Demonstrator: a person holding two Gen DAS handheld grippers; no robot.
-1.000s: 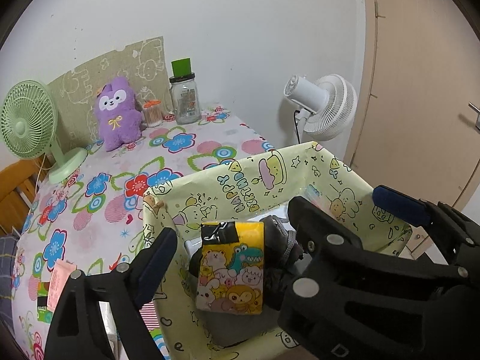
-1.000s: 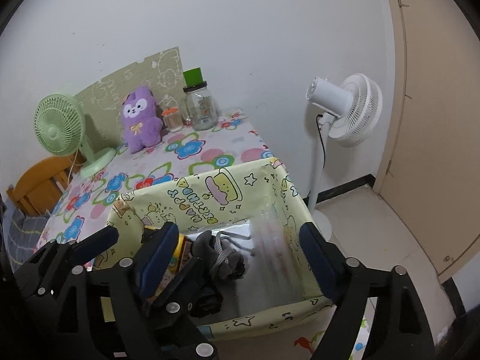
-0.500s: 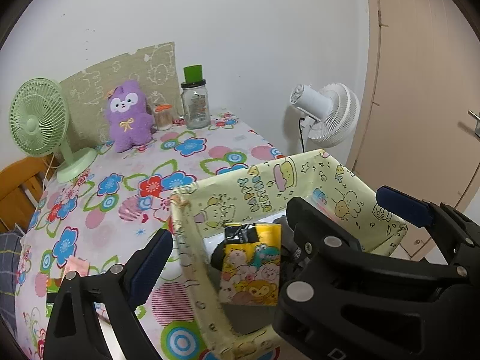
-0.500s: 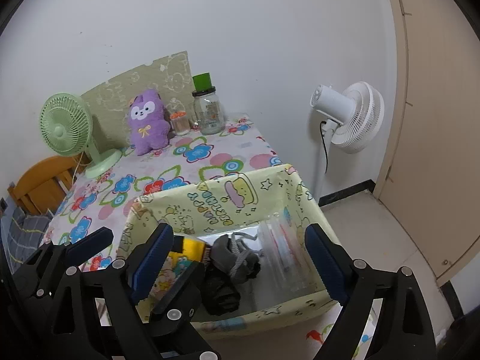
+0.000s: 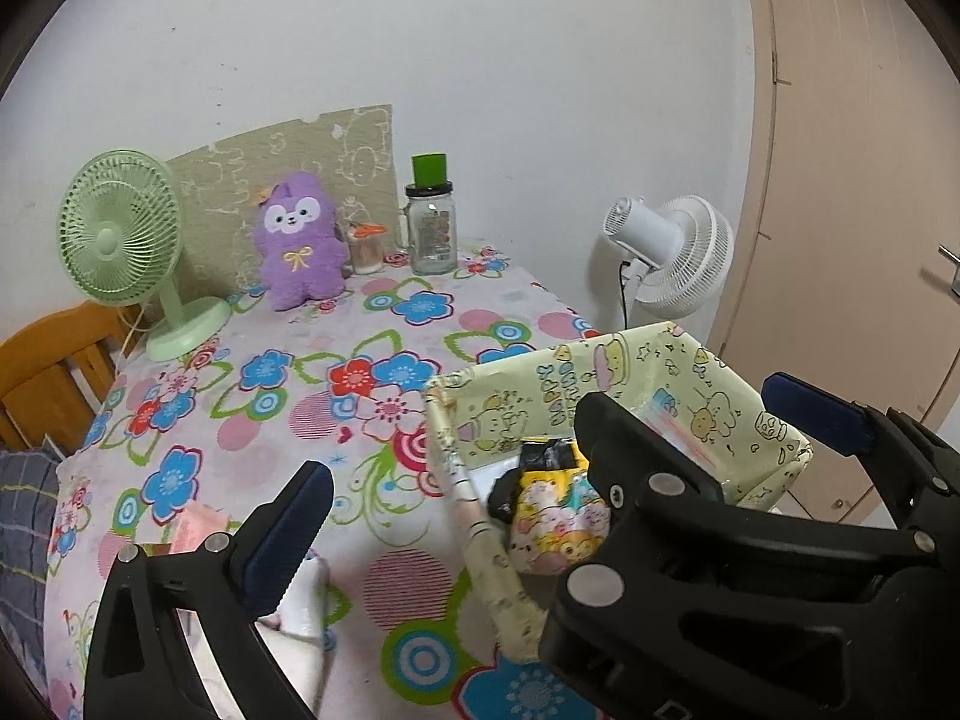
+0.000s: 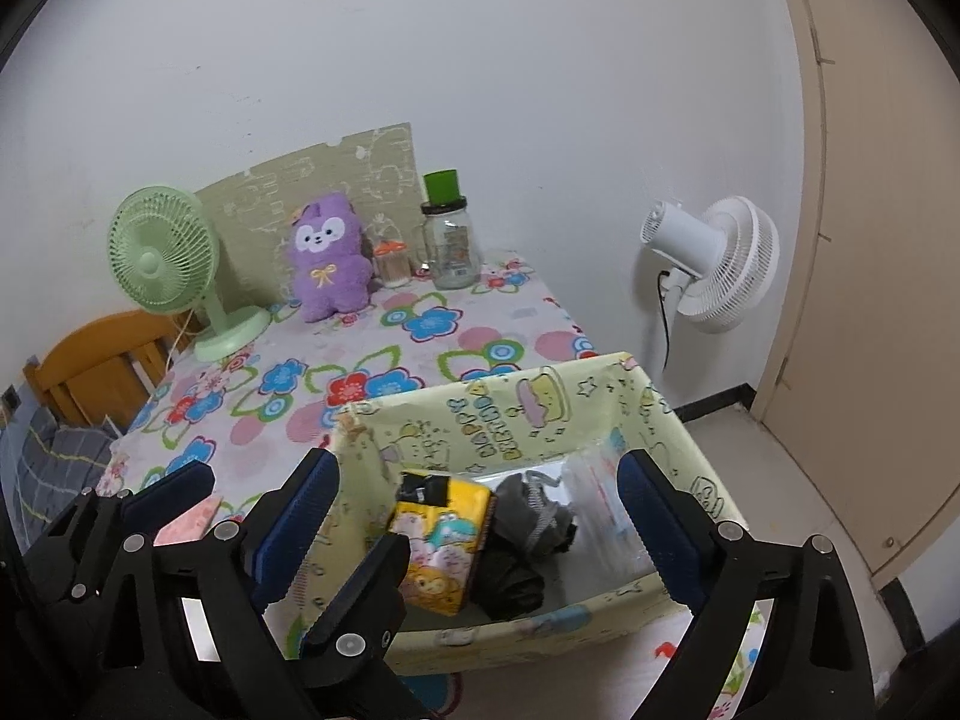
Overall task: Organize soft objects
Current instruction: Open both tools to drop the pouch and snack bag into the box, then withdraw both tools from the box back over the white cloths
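A pale yellow cartoon-print fabric box (image 6: 510,420) stands at the near right of the flowered table (image 5: 360,372). Inside lie a yellow cartoon tissue pack (image 6: 444,546), a dark grey bundle (image 6: 528,534) and a clear plastic pouch (image 6: 600,498). The box also shows in the left wrist view (image 5: 600,372). A purple plush toy (image 5: 297,240) sits at the back of the table, far from both grippers. My left gripper (image 5: 540,468) is open and empty, just left of the box. My right gripper (image 6: 480,516) is open and empty above the box.
A green desk fan (image 5: 120,240) stands at the back left. A glass jar with a green lid (image 5: 431,222) and a small jar (image 5: 366,246) stand beside the plush. A white floor fan (image 5: 672,258) is off the table's right. A pink paper (image 5: 195,531) lies near the front.
Both grippers have pulled back and up from the box. The left one has swung left, so the box now sits to its right. Both stay open and empty.
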